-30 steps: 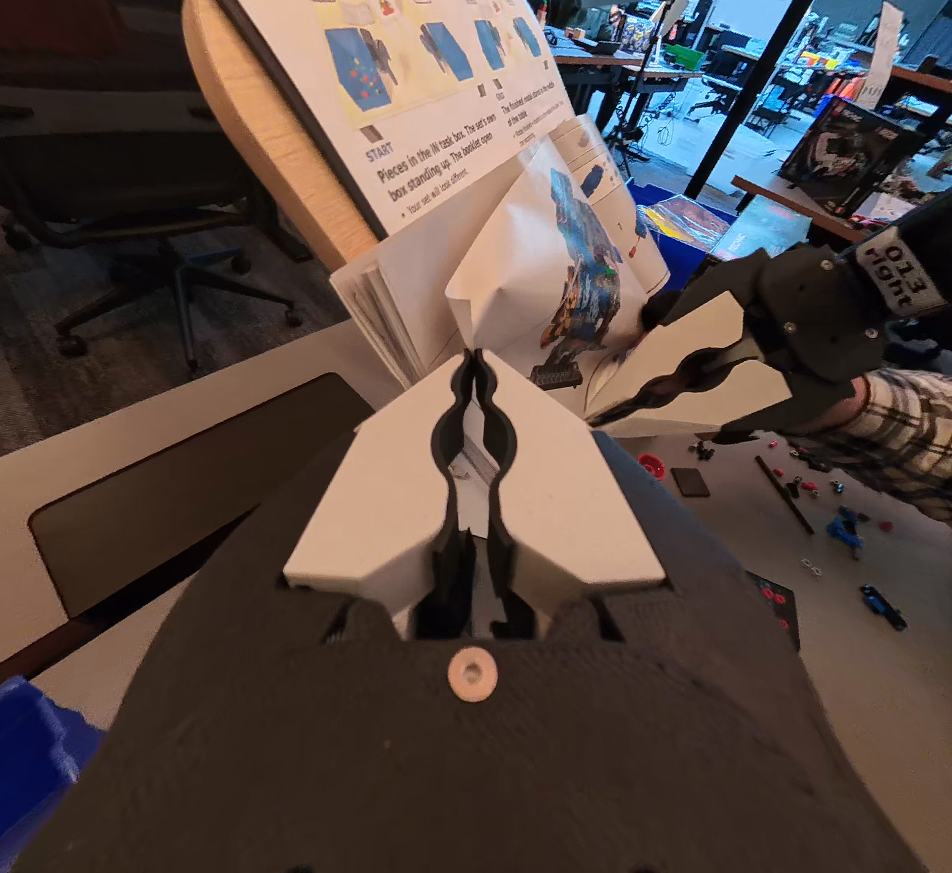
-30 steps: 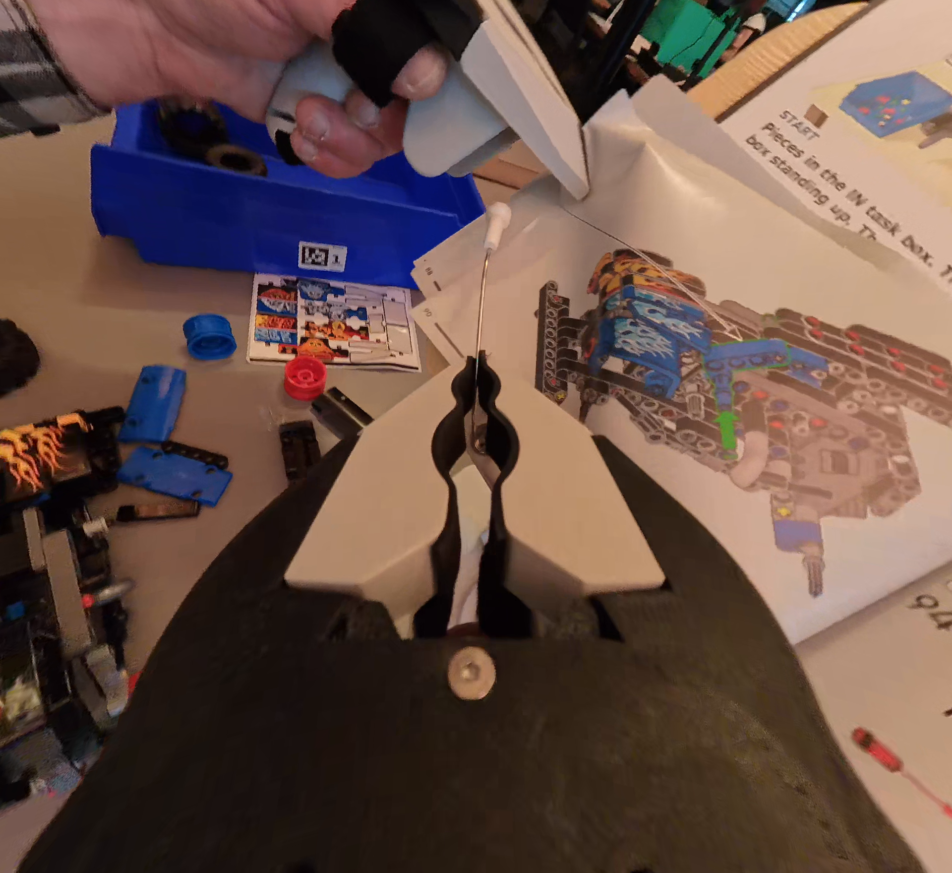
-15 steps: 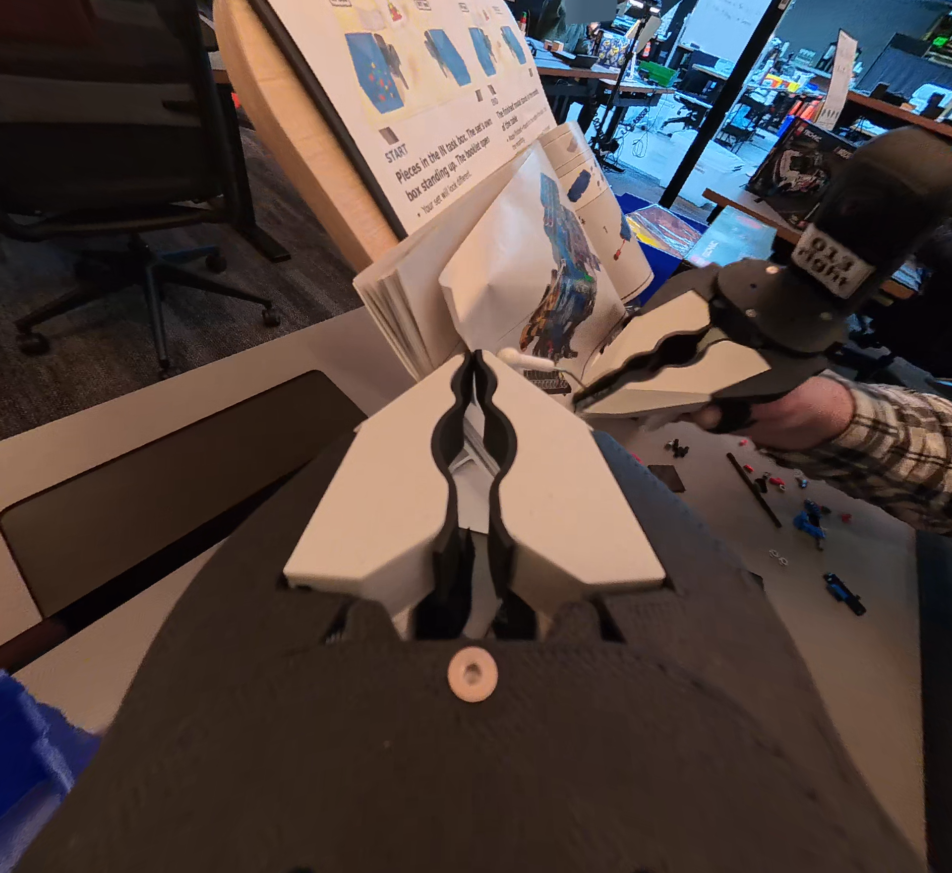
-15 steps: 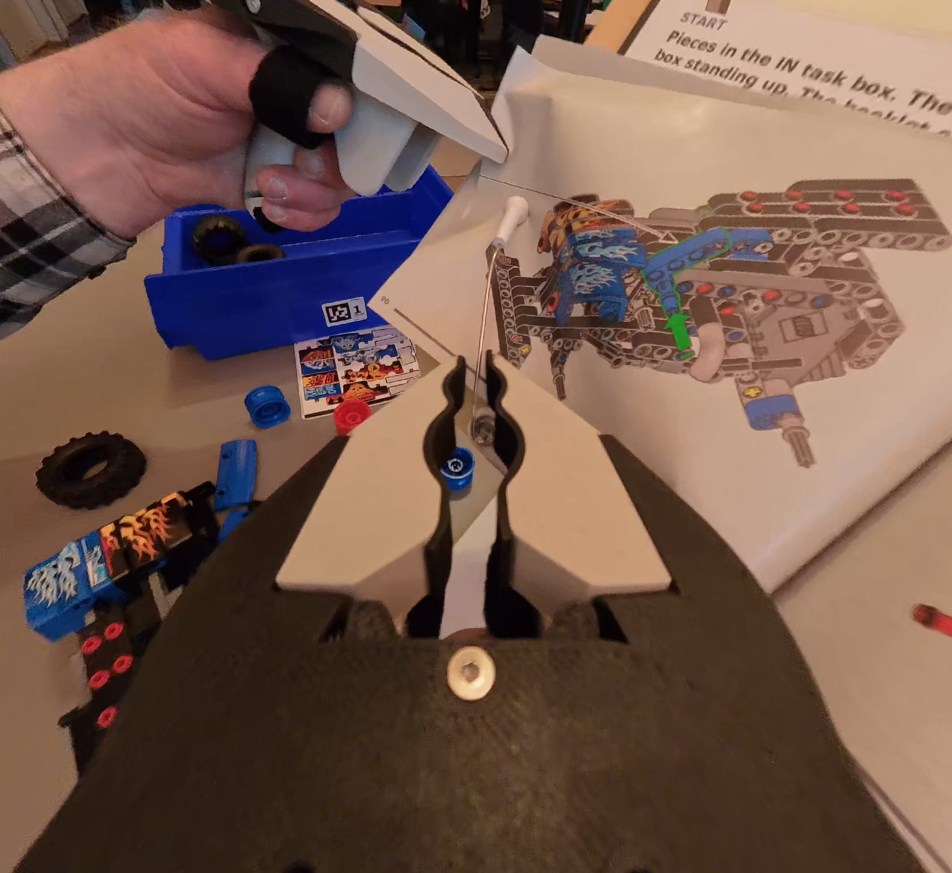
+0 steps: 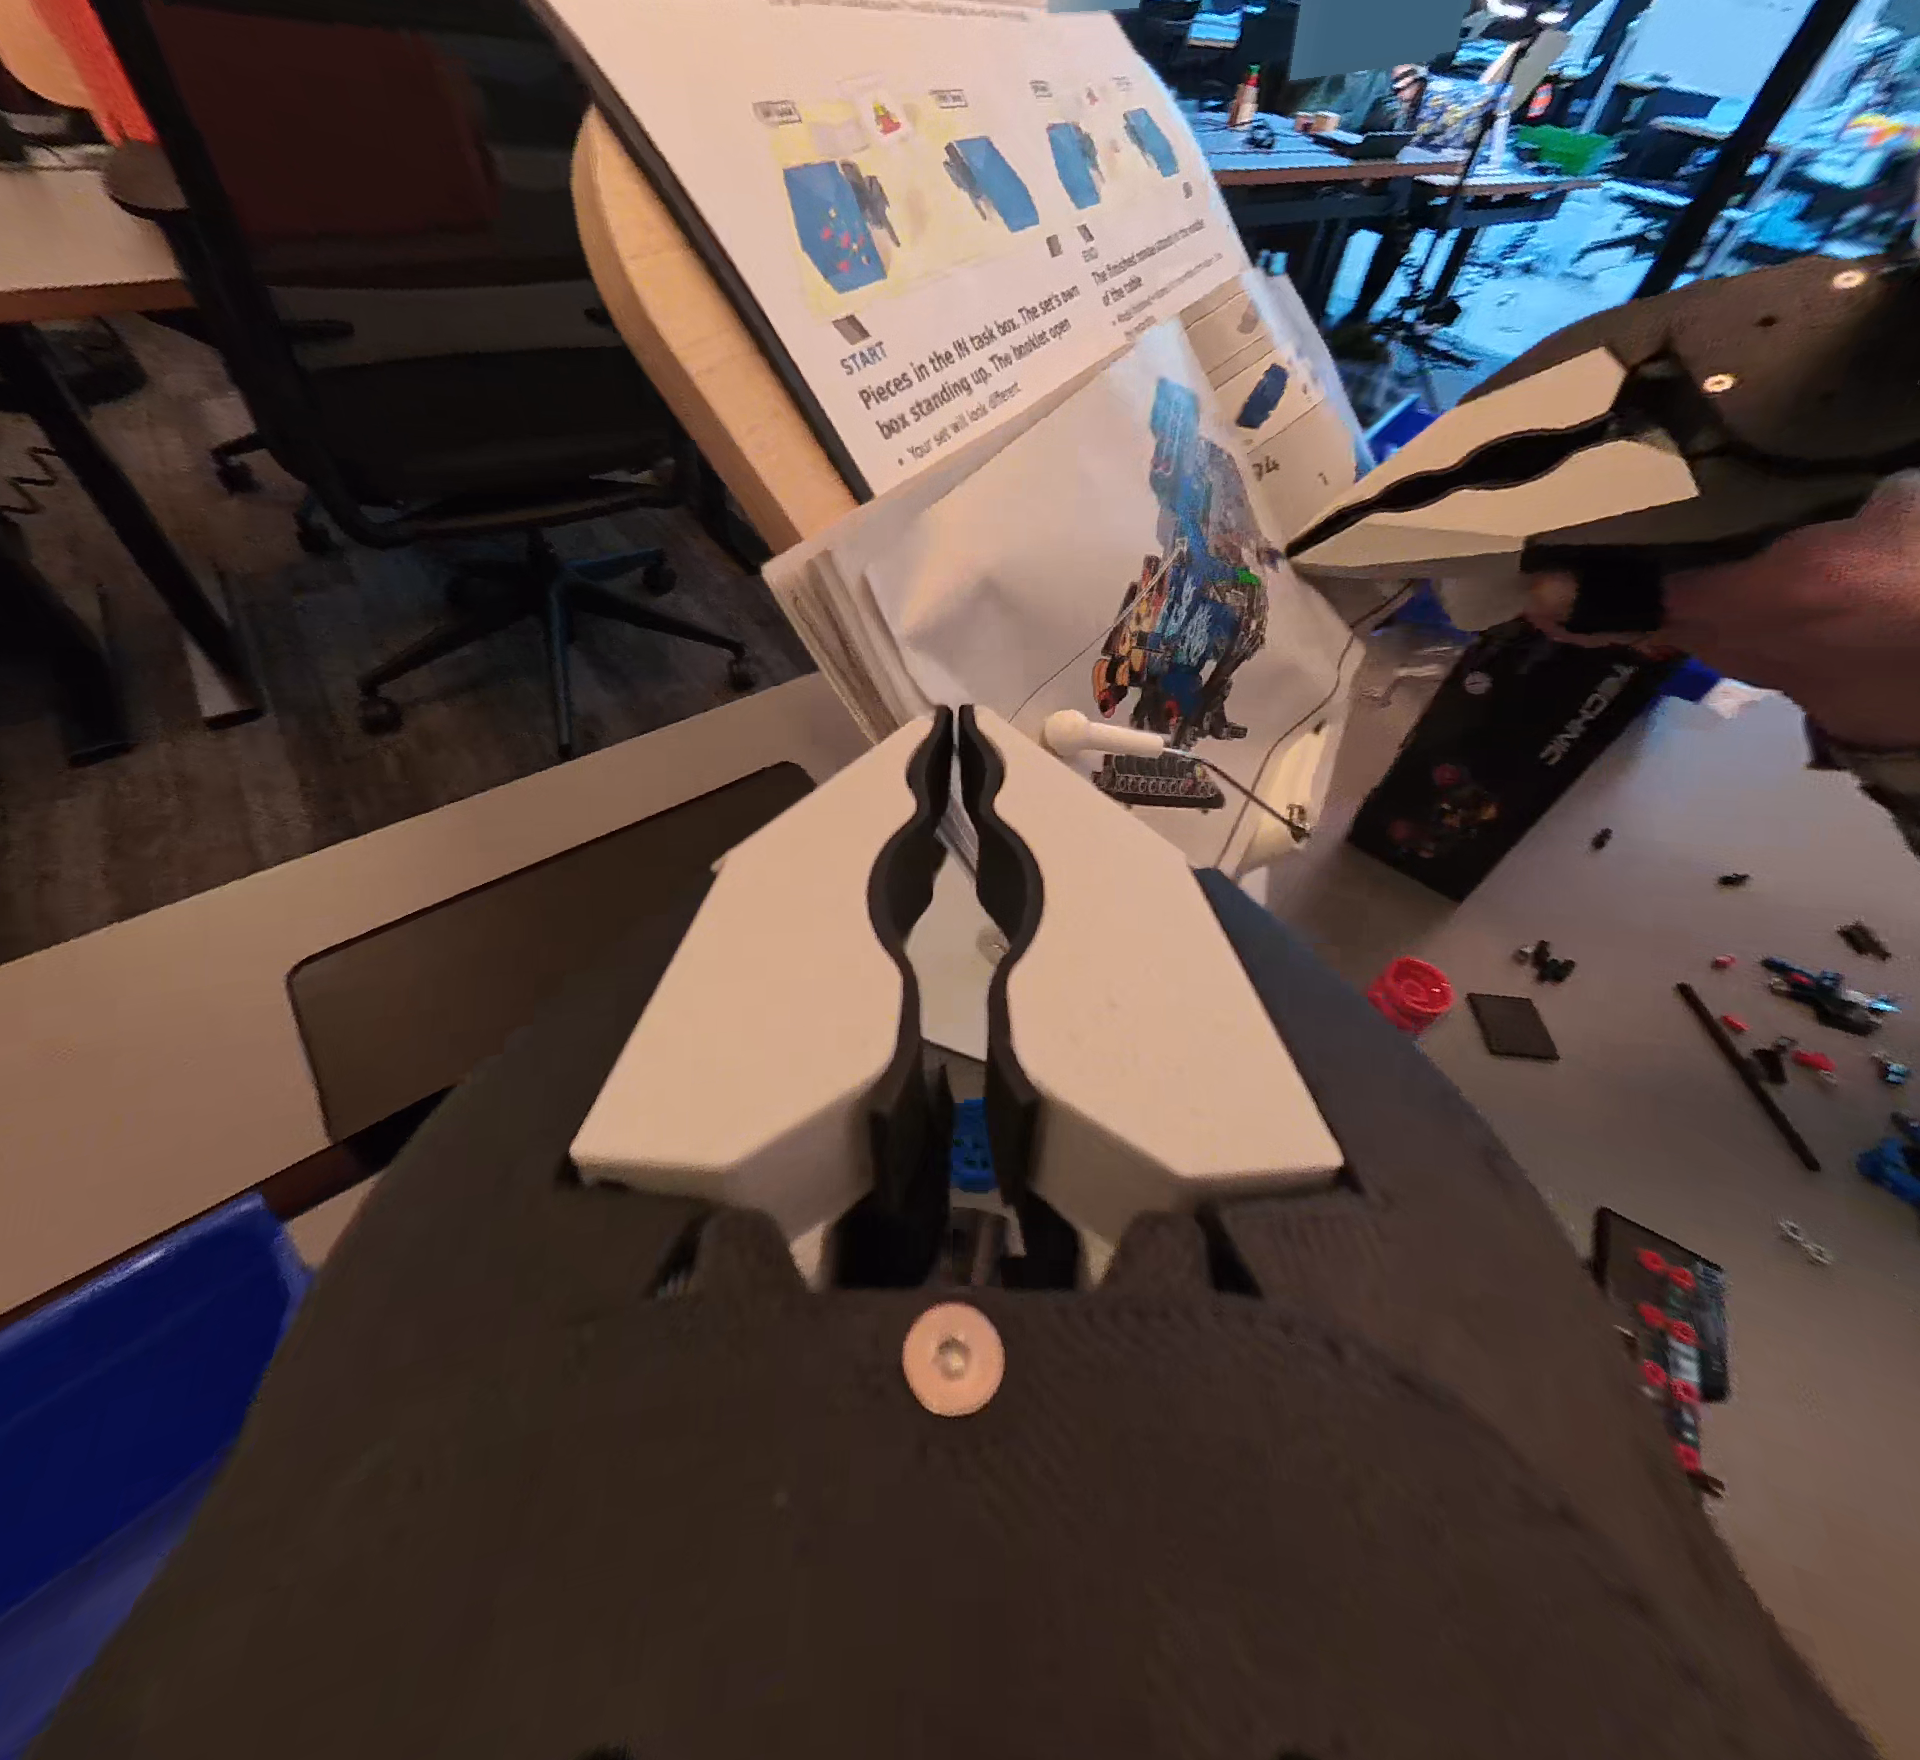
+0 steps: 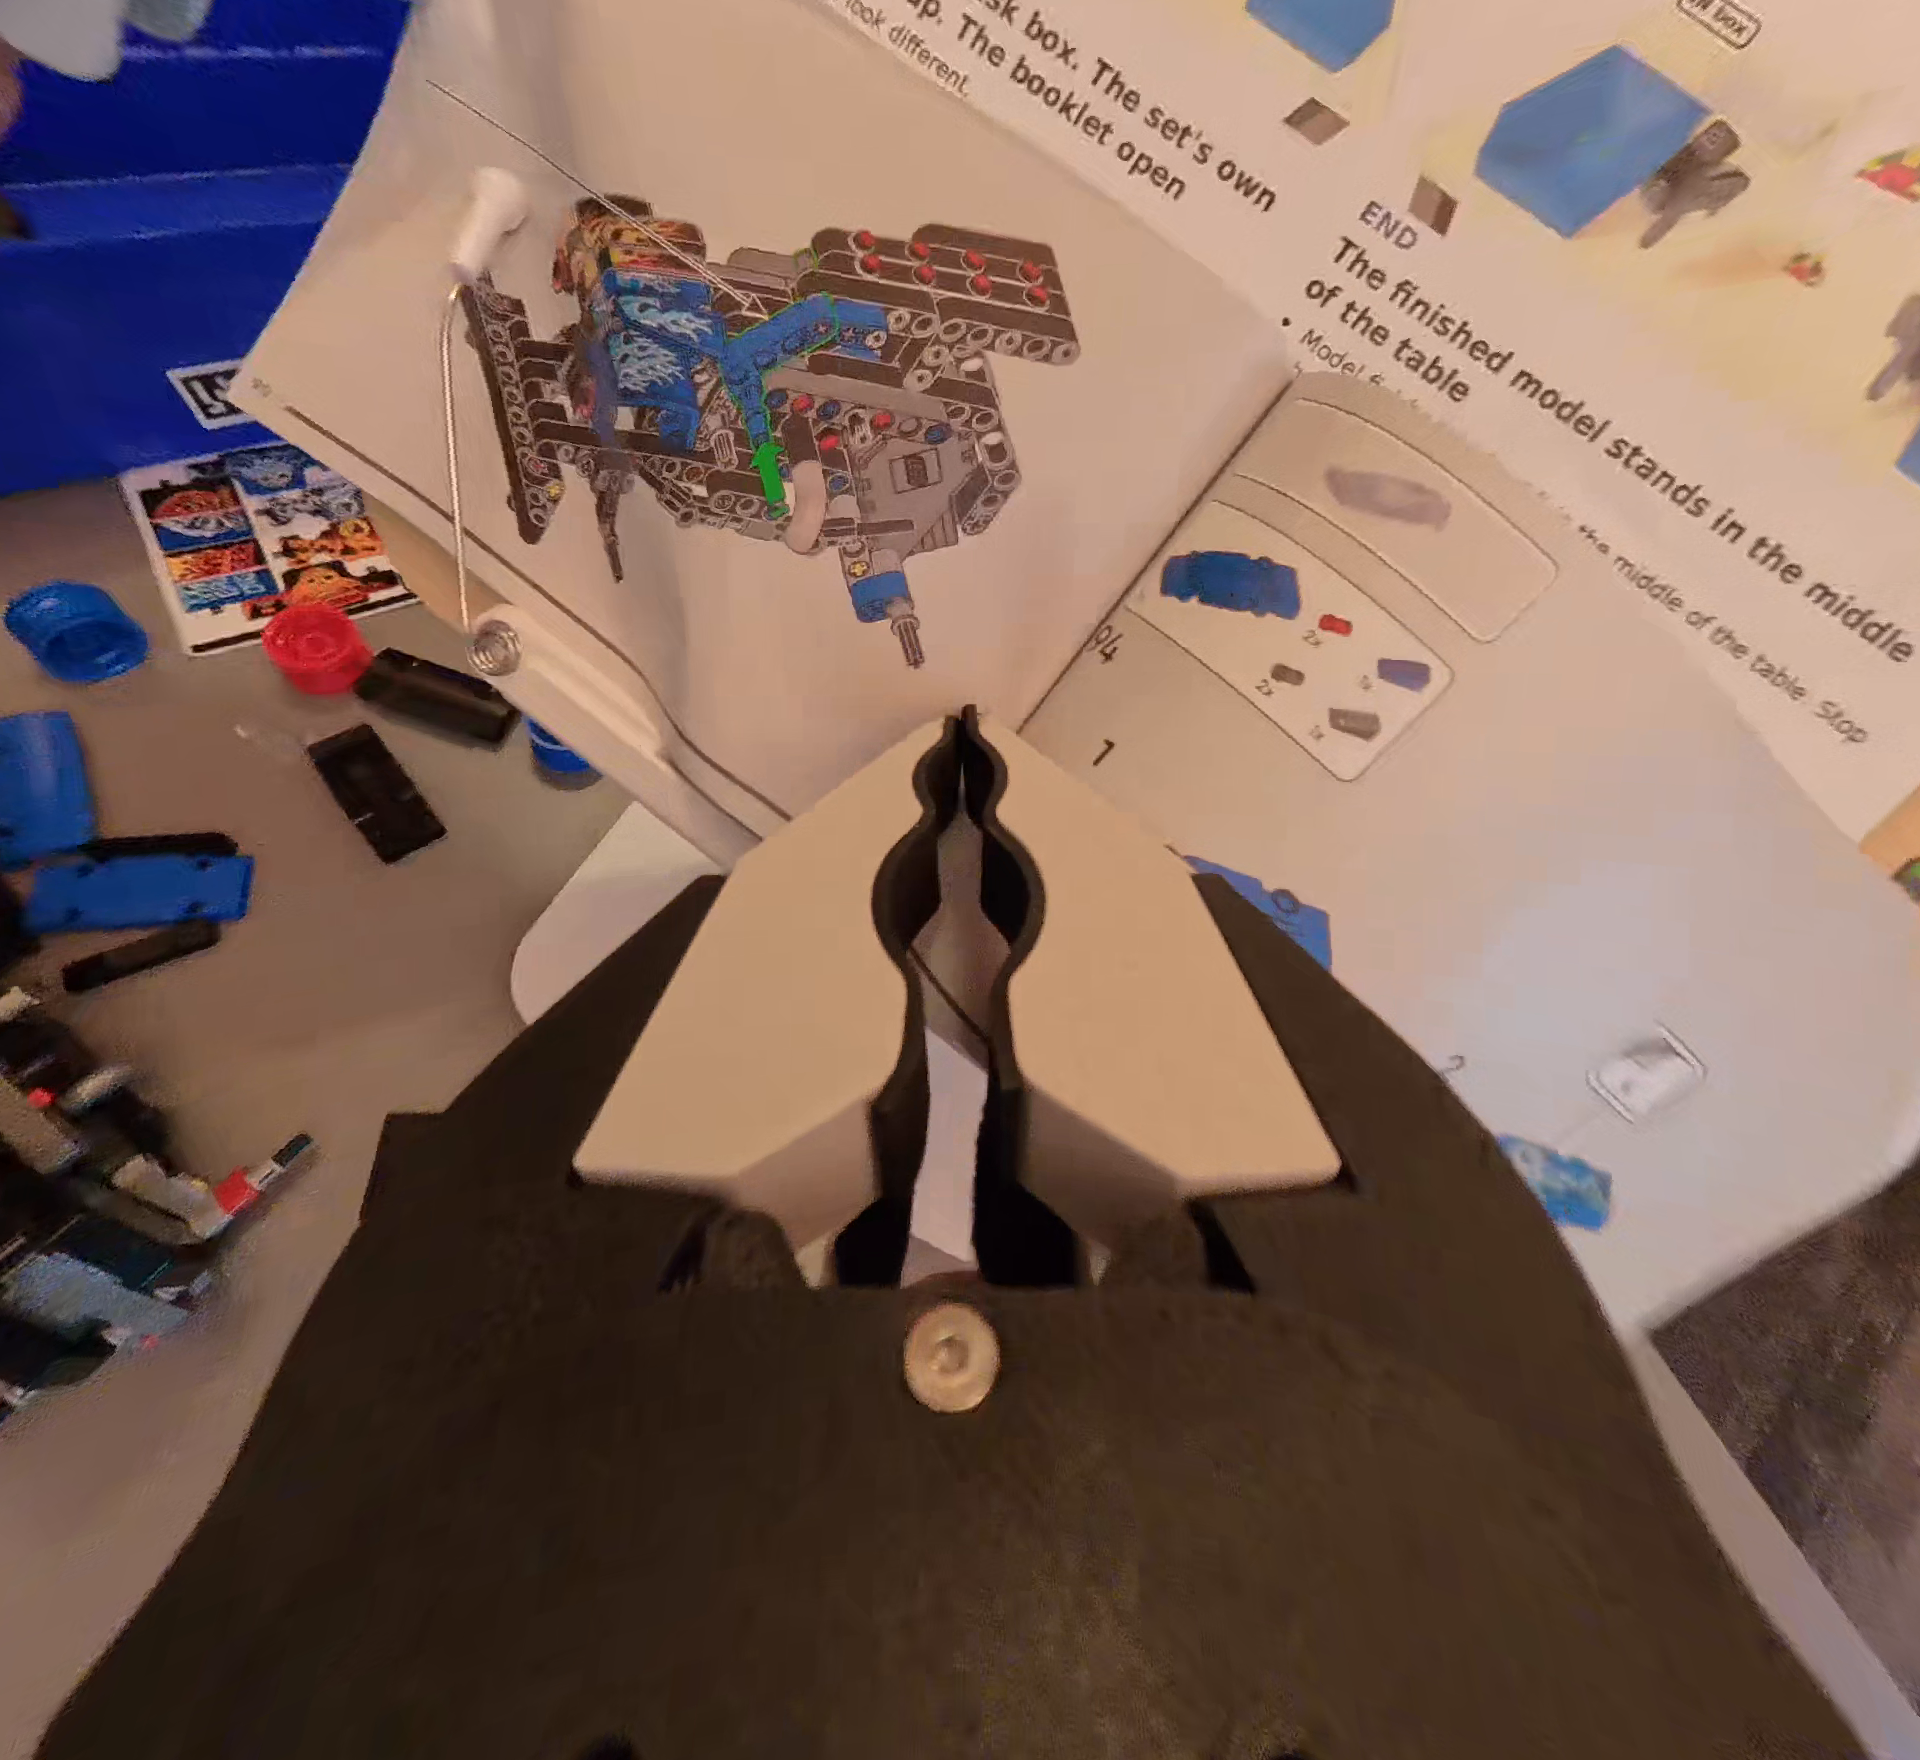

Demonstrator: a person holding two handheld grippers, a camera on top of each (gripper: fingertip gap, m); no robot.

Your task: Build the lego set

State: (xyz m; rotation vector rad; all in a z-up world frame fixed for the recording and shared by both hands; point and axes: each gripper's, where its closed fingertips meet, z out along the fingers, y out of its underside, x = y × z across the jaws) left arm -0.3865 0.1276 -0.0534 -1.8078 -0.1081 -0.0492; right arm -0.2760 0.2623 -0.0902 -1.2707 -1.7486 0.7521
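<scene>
We cannot make out the small dark pieces (image 5: pixel 1797 1035) scattered on the worktop (image 5: pixel 1558 879); they are too small. The blue bin (image 6: pixel 156 183) is blurred and cut off by the left edge, as is the half-built model (image 6: pixel 73 1222). The booklet (image 6: pixel 831 567) hides most of its white stand (image 6: pixel 582 921).

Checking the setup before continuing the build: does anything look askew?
The open booklet page bulges and curls instead of lying flat, pinned only by the wire page holder. Loose pieces lie scattered beside it.
</scene>
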